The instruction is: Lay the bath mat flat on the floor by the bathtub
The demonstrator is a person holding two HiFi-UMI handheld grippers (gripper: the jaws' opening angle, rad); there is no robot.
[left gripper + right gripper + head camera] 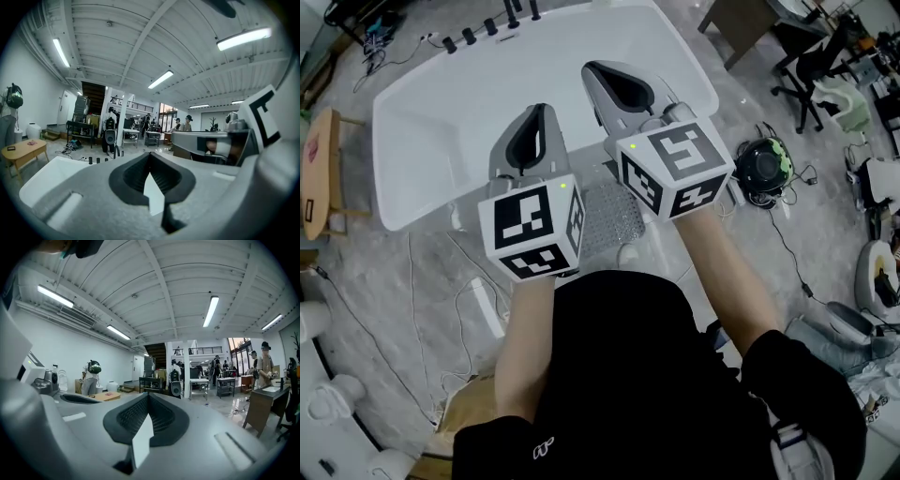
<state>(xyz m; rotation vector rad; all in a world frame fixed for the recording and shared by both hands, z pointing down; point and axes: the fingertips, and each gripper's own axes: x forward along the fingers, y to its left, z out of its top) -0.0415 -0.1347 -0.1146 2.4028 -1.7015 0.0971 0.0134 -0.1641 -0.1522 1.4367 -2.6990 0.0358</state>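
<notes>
The grey studded bath mat (609, 217) lies on the floor against the near side of the white bathtub (469, 103), partly hidden behind both grippers. I hold both grippers raised above it, pointing away over the tub. The left gripper (538, 114) is shut with nothing in it; in the left gripper view its dark pads (140, 171) meet at the tip. The right gripper (598, 69) is also shut and empty, its pads (159, 413) closed in the right gripper view. Neither touches the mat.
A wooden stool (323, 173) stands left of the tub. Loose cables (478, 300) and a cardboard box (464, 408) lie on the floor near my feet. A black and green helmet-like thing (764, 164) and an office chair (806, 66) are to the right.
</notes>
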